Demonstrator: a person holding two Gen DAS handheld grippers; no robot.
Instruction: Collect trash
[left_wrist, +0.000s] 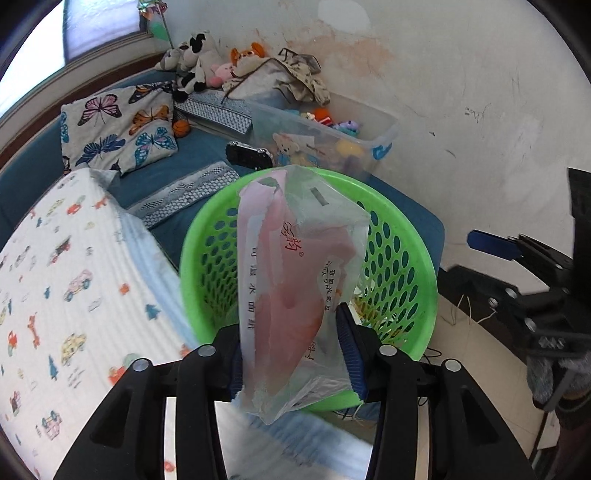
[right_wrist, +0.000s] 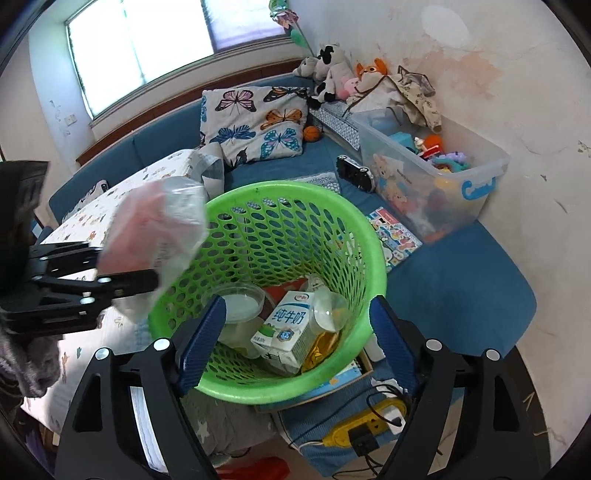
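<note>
Left gripper (left_wrist: 291, 354): I have it clamped on a clear plastic wrapper (left_wrist: 295, 280) with pink print and red lettering; the blue pads pinch its lower part, and the rest stands up in front of my camera.
Right gripper (right_wrist: 295, 332): I hold it wide open and empty, its 2 blue pads straddling the near rim of the basket without touching it, as far as I can tell.
Key relation: the wrapper's long axis runs up from the left gripper; the green plastic basket (left_wrist: 413, 295) lies just beyond and below it, so this hand is the 1 to make the drop. From the right wrist view the wrapper (right_wrist: 159, 229) hangs at the basket's left rim, not yet over the opening.
Next move, my judgement: carry the wrapper right, over the opening, then let go.
Basket (right_wrist: 280, 192): upright on the blue couch, already holding a milk carton (right_wrist: 286, 328) and a clear plastic lid (right_wrist: 240, 306).
Far: a clear toy bin (right_wrist: 461, 192) by the right wall, a butterfly pillow (right_wrist: 255, 125), and plush toys (right_wrist: 332, 74) in the corner.
</note>
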